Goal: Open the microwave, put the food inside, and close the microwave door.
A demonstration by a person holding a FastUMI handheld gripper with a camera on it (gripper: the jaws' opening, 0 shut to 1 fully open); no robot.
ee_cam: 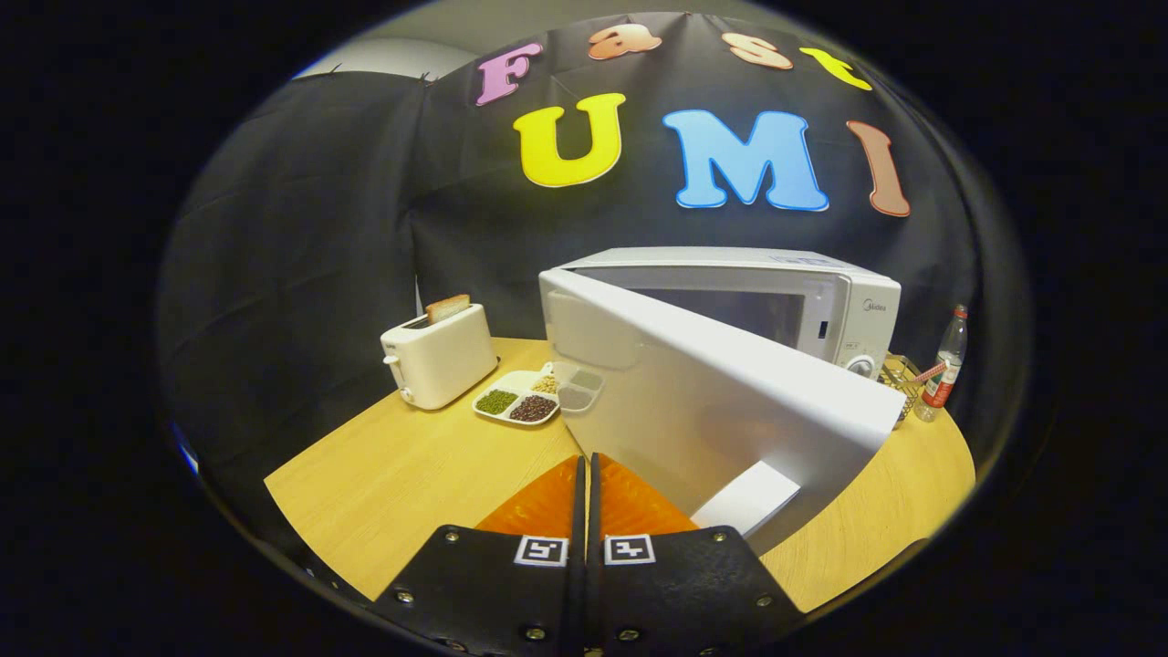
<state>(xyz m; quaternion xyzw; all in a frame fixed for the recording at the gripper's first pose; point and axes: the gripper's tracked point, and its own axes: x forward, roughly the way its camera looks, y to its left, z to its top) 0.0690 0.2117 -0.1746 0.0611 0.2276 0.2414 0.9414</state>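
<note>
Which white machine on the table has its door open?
The microwave, the bigger one: its door swings out just ahead of the shut gripper. The toaster further off has no door, only bread sticking up.

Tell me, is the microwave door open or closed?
Open. The microwave door swings out from its hinge side toward the gripper, leaving the dark inside showing behind it. The gripper's fingers are shut together, holding nothing.

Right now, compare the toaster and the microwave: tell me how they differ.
The toaster is small, while the microwave is much bigger. The toaster has bread sticking out of its top slot; the microwave's door stands swung open toward the gripper, whose fingers are shut on nothing. The toaster stands beside the divided tray; the microwave sits farther right. Both are white and stand on the wooden table.
</note>
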